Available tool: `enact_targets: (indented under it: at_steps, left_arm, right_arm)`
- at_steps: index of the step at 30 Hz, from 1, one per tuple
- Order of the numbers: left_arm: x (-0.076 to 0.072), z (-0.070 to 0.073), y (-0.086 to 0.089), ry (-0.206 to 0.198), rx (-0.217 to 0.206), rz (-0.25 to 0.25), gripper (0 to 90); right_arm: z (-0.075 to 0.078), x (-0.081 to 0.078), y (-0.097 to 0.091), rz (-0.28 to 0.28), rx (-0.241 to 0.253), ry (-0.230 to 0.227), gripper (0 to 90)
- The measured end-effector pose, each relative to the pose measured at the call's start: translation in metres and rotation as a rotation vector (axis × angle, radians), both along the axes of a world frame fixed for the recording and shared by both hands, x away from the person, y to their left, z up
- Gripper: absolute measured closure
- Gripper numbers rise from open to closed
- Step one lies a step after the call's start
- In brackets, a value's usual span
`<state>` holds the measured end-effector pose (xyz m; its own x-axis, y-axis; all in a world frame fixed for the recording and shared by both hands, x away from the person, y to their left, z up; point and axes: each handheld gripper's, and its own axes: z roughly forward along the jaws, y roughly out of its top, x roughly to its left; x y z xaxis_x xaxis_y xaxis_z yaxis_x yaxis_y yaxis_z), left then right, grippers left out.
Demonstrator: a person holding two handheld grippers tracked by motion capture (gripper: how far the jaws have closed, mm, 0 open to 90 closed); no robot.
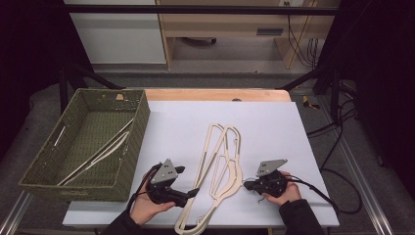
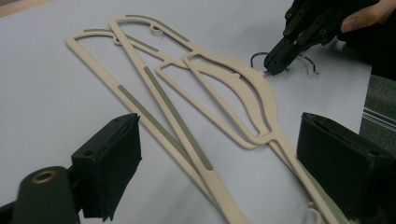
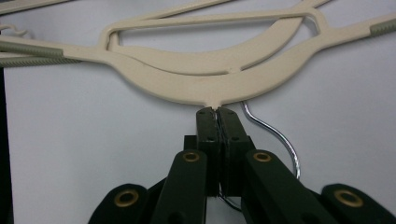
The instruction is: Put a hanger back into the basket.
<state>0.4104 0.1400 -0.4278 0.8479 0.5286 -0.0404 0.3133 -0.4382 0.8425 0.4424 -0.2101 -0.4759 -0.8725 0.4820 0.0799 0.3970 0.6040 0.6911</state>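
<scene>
Left of everything on the bench stands a green woven basket [image 1: 44, 169] with pale hangers lying inside, well apart from both grippers. Next comes the left gripper [image 1: 192, 192], its jaws spread wide and holding nothing; the left gripper view shows the long arms of several cream hangers [image 2: 187, 126] running between those open jaws without touching them. Farther right, the right gripper [image 1: 247, 185] has its jaws pressed fully together on the neck of the top hanger [image 3: 205, 84], just where the wire hook [image 3: 275, 135] leaves the plastic. That grip is narrow, so the hanger could swing or slip when lifted, and its arms, interlaced with the others, might drag them along. The right gripper view makes the pinch point plain; the high view shows how tangled the pile is.
</scene>
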Motion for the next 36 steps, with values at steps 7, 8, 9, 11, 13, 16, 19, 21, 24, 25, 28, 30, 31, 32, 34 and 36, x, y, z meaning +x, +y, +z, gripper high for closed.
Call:
enact_targets:
  at_steps: [7,8,9,11,13,16,19,21,24,25,28,30,31,32,34,36]
  left_arm:
    - [0.000,0.010,-0.022,-0.004,0.025,-0.030,15.1]
    - [-0.001,0.012,-0.026,-0.006,0.026,-0.032,15.4]
    - [-0.001,0.015,-0.031,-0.009,0.037,-0.040,15.7]
    - [-0.001,0.020,-0.043,-0.014,0.050,-0.058,16.0]
    - [-0.001,0.022,-0.054,-0.012,0.066,-0.071,17.6]
    - [0.001,0.021,-0.068,0.006,0.091,-0.076,20.1]
    - [0.004,0.016,-0.081,0.023,0.124,-0.092,23.2]
    - [0.006,0.012,-0.089,0.039,0.142,-0.099,25.2]
    - [0.009,0.004,-0.100,0.054,0.186,-0.120,28.4]
    - [0.009,0.004,-0.100,0.054,0.186,-0.120,28.8]
    - [0.008,-0.006,-0.111,0.056,0.237,-0.134,30.5]
    - [0.008,-0.009,-0.115,0.056,0.254,-0.139,33.0]
    - [0.008,-0.010,-0.117,0.059,0.258,-0.138,34.7]
    - [0.008,-0.012,-0.119,0.060,0.260,-0.139,36.3]
    - [0.008,-0.015,-0.122,0.063,0.270,-0.132,39.0]
    - [0.008,-0.018,-0.125,0.057,0.291,-0.132,42.4]
  right_arm:
    - [0.013,-0.003,0.002,-0.003,0.010,0.017,89.4]
    - [0.015,-0.004,0.002,-0.002,0.011,0.017,89.4]
    - [0.017,-0.005,0.003,-0.003,0.011,0.014,89.5]
    - [0.021,-0.006,0.004,0.008,0.019,0.011,89.4]
    - [0.026,-0.009,0.007,0.007,0.013,0.004,89.4]
    - [0.031,-0.011,0.009,0.004,0.013,0.002,89.4]
    - [0.035,-0.012,0.012,0.010,0.007,0.004,89.5]
    - [0.037,-0.013,0.013,0.007,0.008,0.010,89.4]
    - [0.041,-0.014,0.016,0.000,0.013,0.012,89.4]
    - [0.041,-0.014,0.016,0.000,0.013,0.012,89.4]
    - [0.044,-0.015,0.017,-0.005,0.010,0.017,89.5]
    - [0.045,-0.015,0.018,-0.006,0.010,0.015,89.5]
    - [0.045,-0.015,0.018,-0.002,0.013,0.008,89.5]
    - [0.045,-0.015,0.018,-0.002,0.015,0.007,89.5]
    - [0.047,-0.016,0.018,-0.008,0.015,0.009,89.4]
    - [0.049,-0.016,0.019,-0.012,0.015,0.006,89.5]
